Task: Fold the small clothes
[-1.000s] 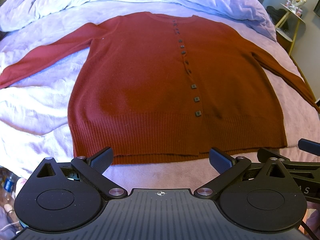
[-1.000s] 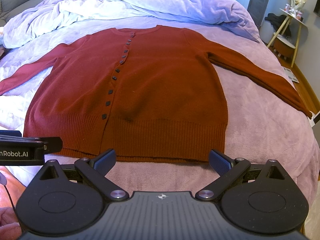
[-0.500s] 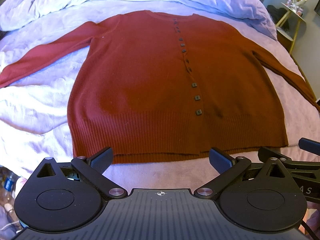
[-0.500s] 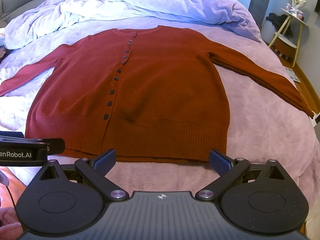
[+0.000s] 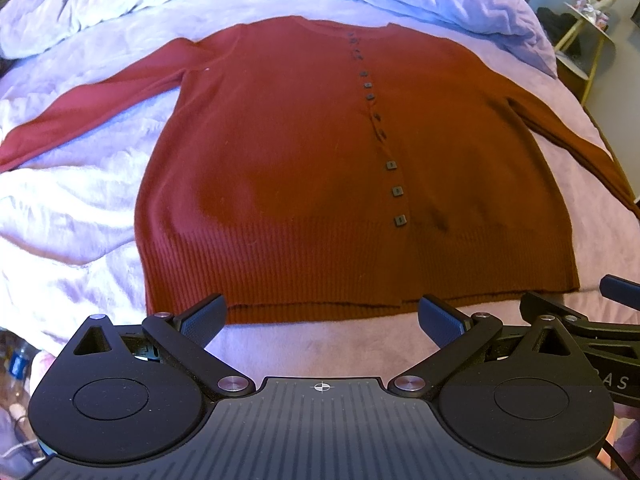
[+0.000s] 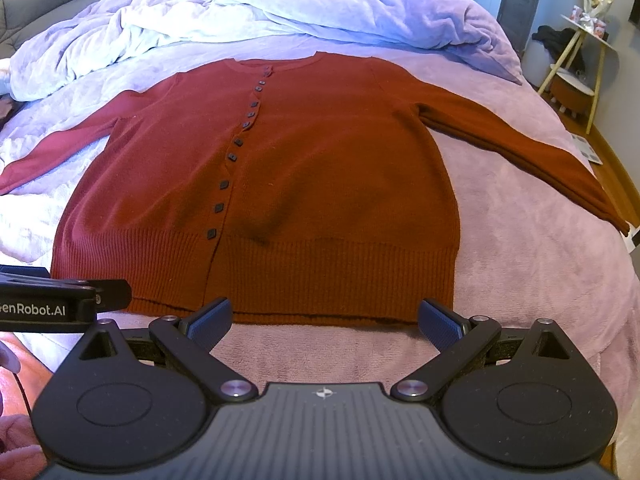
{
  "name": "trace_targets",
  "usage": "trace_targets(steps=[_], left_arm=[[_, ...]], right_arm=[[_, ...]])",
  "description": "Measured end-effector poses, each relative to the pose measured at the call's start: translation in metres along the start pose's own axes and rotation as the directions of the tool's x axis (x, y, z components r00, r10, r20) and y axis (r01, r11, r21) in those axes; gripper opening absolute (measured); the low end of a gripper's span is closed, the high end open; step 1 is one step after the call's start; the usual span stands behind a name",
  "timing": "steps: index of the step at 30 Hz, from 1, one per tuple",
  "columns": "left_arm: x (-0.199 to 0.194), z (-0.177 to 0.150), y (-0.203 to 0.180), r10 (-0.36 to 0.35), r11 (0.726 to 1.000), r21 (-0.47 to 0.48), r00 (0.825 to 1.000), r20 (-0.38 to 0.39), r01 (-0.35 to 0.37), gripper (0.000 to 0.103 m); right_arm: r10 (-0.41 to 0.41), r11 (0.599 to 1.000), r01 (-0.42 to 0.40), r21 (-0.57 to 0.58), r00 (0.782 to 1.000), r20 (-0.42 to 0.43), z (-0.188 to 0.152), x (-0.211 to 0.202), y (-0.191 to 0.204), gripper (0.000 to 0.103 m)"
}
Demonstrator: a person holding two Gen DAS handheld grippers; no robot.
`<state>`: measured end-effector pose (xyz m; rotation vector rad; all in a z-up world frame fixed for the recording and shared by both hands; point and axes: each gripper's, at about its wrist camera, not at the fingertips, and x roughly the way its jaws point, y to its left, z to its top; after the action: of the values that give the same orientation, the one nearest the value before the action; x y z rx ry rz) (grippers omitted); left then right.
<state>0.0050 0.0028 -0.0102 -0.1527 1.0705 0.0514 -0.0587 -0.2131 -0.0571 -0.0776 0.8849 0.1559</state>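
Cardigan (image 5: 304,168), dark red knit, lies flat and face up on the pink blanket (image 5: 320,344) covering the bed, neckline at the far side, ribbed hem (image 6: 320,280) toward me. Its placket is closed by a row of small dark square buttons (image 5: 391,165) running from neckline to hem. Both sleeves are spread outward: the left sleeve (image 5: 92,100) extends across the pale wrinkled part of the bedding, and the right sleeve (image 6: 520,148) angles down toward the bed's edge.

Through the left wrist view I read the left gripper (image 5: 320,316) with its fingers spread wide apart and nothing between them. The blue-padded fingertips (image 5: 204,314) sit just short of the hem, over bare blanket; I cannot tell whether they touch the fabric.

Through the right wrist view I read the right gripper (image 6: 324,320) in the same condition: fingers wide apart, empty, positioned at the hem's near edge toward the garment's right half. The left unit's body shows at the left border of this view.

A bunched lilac duvet (image 6: 280,12) occupies the head of the bed beyond the neckline. A small side table (image 6: 588,44) with gold legs stands on the floor to the right.
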Motion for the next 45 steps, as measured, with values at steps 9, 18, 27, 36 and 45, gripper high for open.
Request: trace_targets(steps=[9,18,27,36,45], left_arm=[[0.001,0.001,0.0,0.003,1.0,0.002,1.0,-0.006,-0.003,0.103],[0.004,0.001,0.0,0.008,1.0,-0.003,1.0,-0.02,-0.008,0.103],[0.01,0.007,0.001,-0.003,1.0,-0.01,1.0,-0.025,0.003,0.103],[0.016,0.029,0.001,0.003,0.999,-0.033,0.997,0.075,0.0,0.103],[0.047,0.051,-0.02,0.015,1.0,-0.013,0.999,0.041,-0.014,0.103]], right_arm=[[-0.001,1.0,0.001,0.002,1.0,0.016,-0.002,-0.001,-0.001,0.099],[0.039,0.999,-0.036,-0.027,0.992,0.119,-0.011,-0.007,-0.002,0.099],[0.197,0.971,-0.213,0.113,0.971,0.131,-0.01,0.001,-0.023,0.099],[0.168,0.792,-0.344,0.505,0.917,0.361,0.005,0.028,-0.166,0.085],[-0.018,0.392,-0.347,0.852,0.923,0.384,0.006,0.101,-0.321,0.05]])
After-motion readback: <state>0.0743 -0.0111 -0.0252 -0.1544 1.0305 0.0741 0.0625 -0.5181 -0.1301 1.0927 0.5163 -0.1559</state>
